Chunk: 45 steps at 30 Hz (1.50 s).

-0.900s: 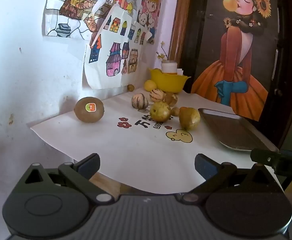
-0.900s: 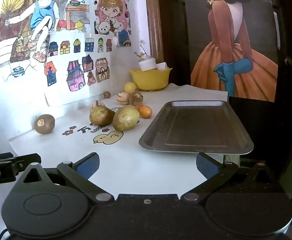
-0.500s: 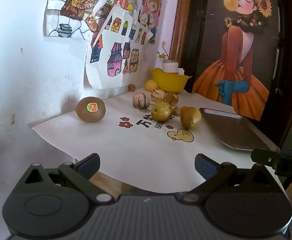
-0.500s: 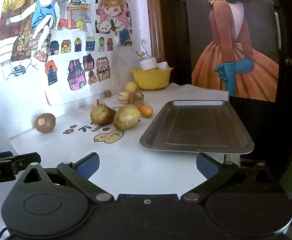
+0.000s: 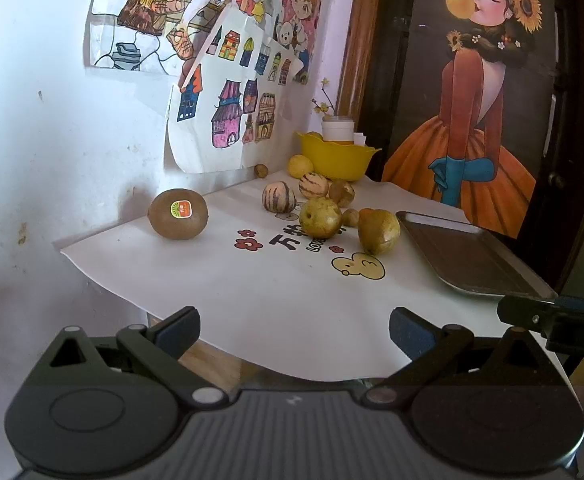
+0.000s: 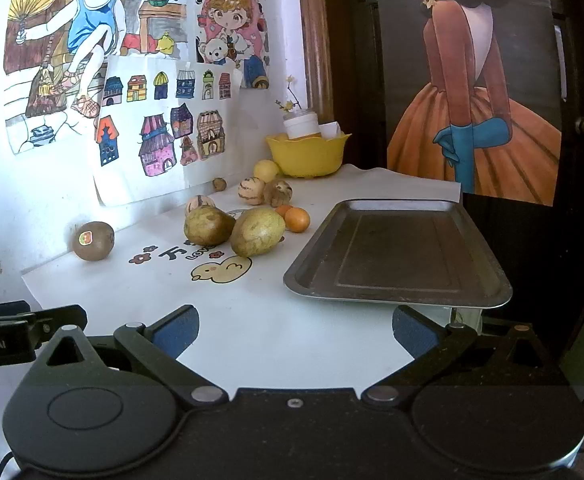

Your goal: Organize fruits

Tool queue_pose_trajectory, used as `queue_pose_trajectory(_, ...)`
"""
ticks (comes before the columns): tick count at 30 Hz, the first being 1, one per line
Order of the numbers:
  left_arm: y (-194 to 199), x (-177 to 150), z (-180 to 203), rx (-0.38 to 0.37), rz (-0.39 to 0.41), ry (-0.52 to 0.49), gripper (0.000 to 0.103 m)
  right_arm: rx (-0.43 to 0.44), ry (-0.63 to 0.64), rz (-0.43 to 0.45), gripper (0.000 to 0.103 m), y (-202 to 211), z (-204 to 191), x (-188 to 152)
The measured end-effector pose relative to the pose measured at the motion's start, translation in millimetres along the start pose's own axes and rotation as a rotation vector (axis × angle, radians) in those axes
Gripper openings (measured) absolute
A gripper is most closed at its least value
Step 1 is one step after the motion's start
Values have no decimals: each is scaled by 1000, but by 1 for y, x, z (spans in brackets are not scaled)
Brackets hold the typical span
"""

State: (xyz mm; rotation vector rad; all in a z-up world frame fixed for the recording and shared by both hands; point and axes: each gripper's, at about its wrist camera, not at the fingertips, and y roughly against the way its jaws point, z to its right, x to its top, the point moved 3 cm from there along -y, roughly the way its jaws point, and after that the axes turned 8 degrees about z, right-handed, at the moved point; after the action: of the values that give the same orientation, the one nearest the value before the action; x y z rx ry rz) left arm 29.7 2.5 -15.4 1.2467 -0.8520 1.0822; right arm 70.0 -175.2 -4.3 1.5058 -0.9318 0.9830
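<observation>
A brown kiwi (image 5: 178, 213) (image 6: 93, 240) with a sticker lies alone at the left of the white paper sheet (image 5: 276, 292). Further back sit two yellow-green pears (image 6: 208, 225) (image 6: 257, 231), striped melons (image 5: 279, 196), small oranges (image 6: 297, 219), a lemon (image 6: 266, 170) and a walnut (image 5: 260, 170). A metal tray (image 6: 396, 252) (image 5: 472, 256) lies empty on the right. My left gripper (image 5: 294, 330) stands open over the sheet's front edge, holding nothing. My right gripper (image 6: 296, 330) is open too, just short of the tray's near rim.
A yellow bowl (image 6: 307, 153) holding a white jar stands at the back by the wall. Children's drawings (image 6: 160, 136) hang on the white wall at the left. A dark door with a painted figure (image 6: 472, 100) rises behind the tray.
Both grippers have crept slightly forward toward the fruit; the kiwi and tray sit a little lower in view. Jaws stay wide, and no fruit has moved.
</observation>
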Motion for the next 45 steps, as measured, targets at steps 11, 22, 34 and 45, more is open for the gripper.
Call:
queue_pose_trajectory(11,0,-1,1,1,0,-1,102,2,3,-2,102,0,0,-1)
queue_pose_trajectory(22,0,-2,1,4,0,0,102,2,3,-4,102,0,-1,-1)
queue_pose_trajectory(34,0,-5,2,3,-3,-2,102,2,5,-4,102,-1,-1,-2)
queue_pose_trajectory(45,0,-5,2,3,-12,1,102,3,4,-12,102,-1,-3,-6)
